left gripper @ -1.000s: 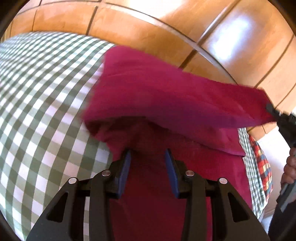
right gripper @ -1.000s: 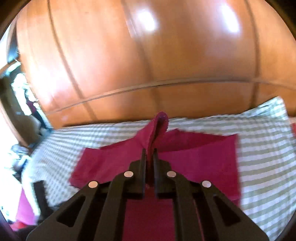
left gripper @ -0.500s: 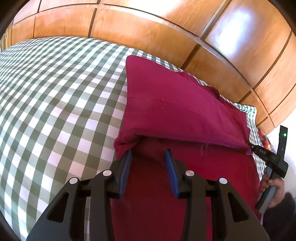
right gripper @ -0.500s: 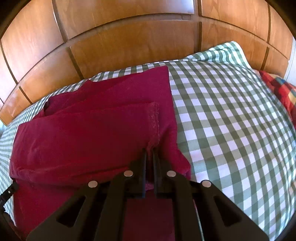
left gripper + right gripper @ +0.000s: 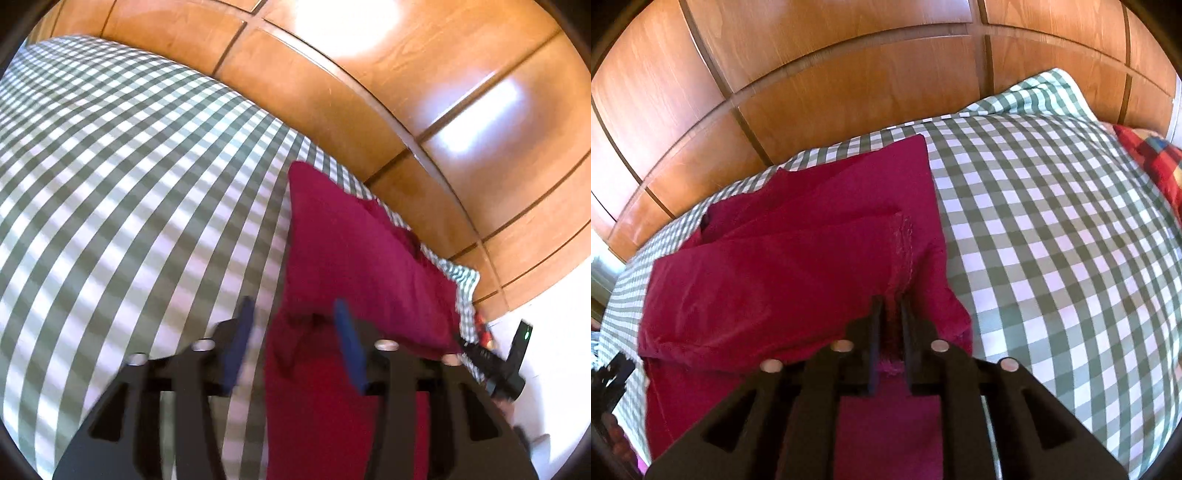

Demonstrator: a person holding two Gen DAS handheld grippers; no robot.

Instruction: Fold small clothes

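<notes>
I am working over a crimson garment [image 5: 783,280] that is lying folded over on itself on the green-and-white checked bedcover [image 5: 1052,240], close to the wooden headboard [image 5: 831,81]. My right gripper [image 5: 891,314] is sitting at the hemmed corner of the top layer; its jaws have just been opening and are now standing a little apart, with the bunched hem still lying in the narrow gap between them, the pads no longer squeezing it. My left gripper [image 5: 291,321] is hovering at the garment's opposite edge, its jaws having just been spreading wider; the left blue pad [image 5: 238,343] is over the checked cover, the right one over the crimson cloth, and nothing is pinched between them. That view is blurred. A red plaid cloth [image 5: 1152,162] is lying at the far side of the bed.
</notes>
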